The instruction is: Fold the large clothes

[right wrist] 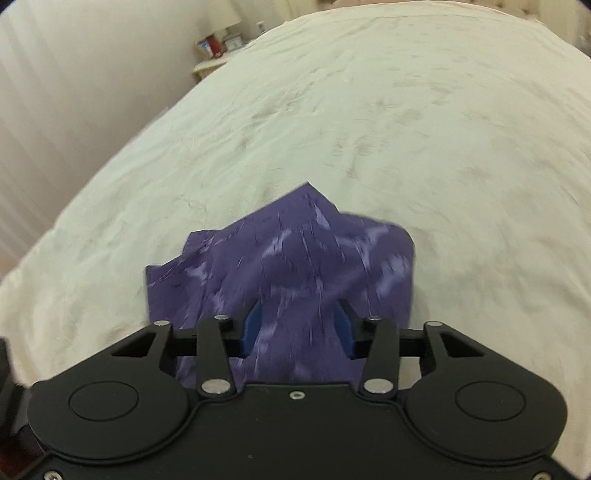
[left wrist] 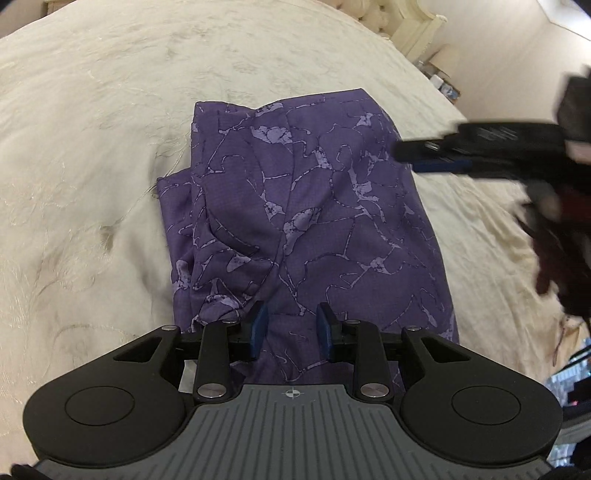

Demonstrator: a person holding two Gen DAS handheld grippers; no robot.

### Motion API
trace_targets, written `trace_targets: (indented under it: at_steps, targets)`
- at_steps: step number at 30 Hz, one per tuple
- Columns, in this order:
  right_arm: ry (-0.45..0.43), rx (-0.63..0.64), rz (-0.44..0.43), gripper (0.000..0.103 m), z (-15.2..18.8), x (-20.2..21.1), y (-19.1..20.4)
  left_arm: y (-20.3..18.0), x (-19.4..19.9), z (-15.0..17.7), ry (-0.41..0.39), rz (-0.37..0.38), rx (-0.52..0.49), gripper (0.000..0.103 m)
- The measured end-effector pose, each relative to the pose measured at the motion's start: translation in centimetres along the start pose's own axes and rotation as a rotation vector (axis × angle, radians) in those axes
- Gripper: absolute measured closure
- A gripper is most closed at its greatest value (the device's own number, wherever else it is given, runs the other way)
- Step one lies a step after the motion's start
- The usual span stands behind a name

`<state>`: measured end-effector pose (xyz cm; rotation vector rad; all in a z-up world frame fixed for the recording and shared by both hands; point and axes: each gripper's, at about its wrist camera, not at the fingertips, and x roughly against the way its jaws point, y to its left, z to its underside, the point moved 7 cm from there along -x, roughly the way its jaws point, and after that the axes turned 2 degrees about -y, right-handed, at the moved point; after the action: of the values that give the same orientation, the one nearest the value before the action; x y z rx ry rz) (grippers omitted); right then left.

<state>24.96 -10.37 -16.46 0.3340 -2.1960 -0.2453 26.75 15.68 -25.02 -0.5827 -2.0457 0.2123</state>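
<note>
left wrist view: the left gripper [left wrist: 291, 328] hangs over the near end of a folded purple garment [left wrist: 314, 221] with a pale lilac crackle print. its blue fingers [left wrist: 259, 326] stand a narrow gap apart with only flat cloth showing between them, and the pads press on nothing. the garment lies in a long stack on a cream bedspread [left wrist: 92, 166], its far edge fairly square, with loose layers bunched along its left side. from the right edge the right gripper [left wrist: 410, 155] reaches in sideways, blurred, its tips above the garment's far right part; whether it touches the cloth cannot be told from here. a dark sleeve [left wrist: 554, 266] shows behind it. a cream carved headboard [left wrist: 413, 26] and a cluttered nightstand [left wrist: 447, 81] sit at the top right.

right wrist view: the picture is smeared by motion. here the right gripper [right wrist: 301, 328] is seen from behind, its blue fingers [right wrist: 253, 330] at a middling width with purple garment [right wrist: 295, 258] filling the space between them. the blur hides whether the pads pinch the fabric or merely stand over it. the cloth rises in a ragged peak ahead of the gripper, unlike the flat stack in the other view. beyond it the bedspread [right wrist: 369, 110] runs broad and bare, and a bedside table [right wrist: 214, 55] with small items and a lamp stands at the top left by a pale wall. the left gripper does not appear in this view.
</note>
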Motion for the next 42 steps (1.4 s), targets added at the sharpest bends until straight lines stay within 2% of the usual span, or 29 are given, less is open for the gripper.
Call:
trace_targets:
  at_steps: [9,11,14,15,17,19,23,27,28,29,30,33,36,39,41,42]
  targets:
    - [0.176,0.081,0.110,0.056,-2.9,-8.9,-1.6,0.3,0.5,0.5,-0.024,0.010,0.055,0.074]
    - [0.129,0.126,0.113,0.052,-3.8,-8.2,-0.5,0.4,0.7,0.4,-0.021,0.007,0.060,0.074]
    - [0.025,0.269,0.022,0.046,-4.8,-5.7,3.1,0.7,0.7,0.7,-0.027,0.009,0.070,0.074]
    - [0.016,0.309,-0.009,0.045,-4.8,-5.1,4.2,0.7,0.6,0.8,-0.028,0.009,0.074,0.074]
    - [0.003,0.371,-0.128,0.047,-4.4,-4.2,6.4,0.8,0.6,0.8,-0.040,0.023,0.086,0.074]
    - [-0.013,0.464,-0.183,0.047,-3.7,-3.5,9.0,0.9,0.6,0.8,-0.041,0.028,0.094,0.074]
    - [0.050,0.612,-0.321,0.047,-1.8,-4.2,13.6,1.0,0.5,0.7,-0.042,0.035,0.096,0.074]
    - [0.124,0.767,-0.345,0.050,0.4,-5.8,16.4,1.1,0.7,0.7,-0.047,0.039,0.104,0.074]
    - [0.141,0.773,-0.348,0.051,0.5,-6.3,16.5,1.1,0.8,0.7,-0.050,0.039,0.107,0.074]
    - [0.164,0.774,-0.349,0.059,0.7,-6.7,16.6,1.1,0.8,0.8,-0.052,0.039,0.111,0.074]
    - [0.188,0.767,-0.353,0.089,0.6,-7.1,16.4,1.2,0.8,0.8,-0.052,0.040,0.114,0.074]
    - [0.220,0.719,-0.357,0.093,-0.4,-7.6,15.8,1.3,1.1,1.1,-0.072,0.040,0.126,0.074]
    - [0.201,0.659,-0.299,0.094,-1.7,-8.8,15.1,1.3,1.2,1.4,-0.084,0.029,0.133,0.074]
    - [0.246,0.575,-0.248,0.094,-1.4,-11.0,14.0,1.3,1.0,1.7,-0.072,0.021,0.136,0.074]
    - [0.249,0.570,-0.226,0.093,-0.8,-11.6,14.2,1.3,1.0,1.7,-0.062,0.017,0.127,0.074]
    - [0.233,0.568,-0.220,0.088,-0.7,-11.4,14.3,1.2,1.1,1.6,-0.058,0.017,0.124,0.074]
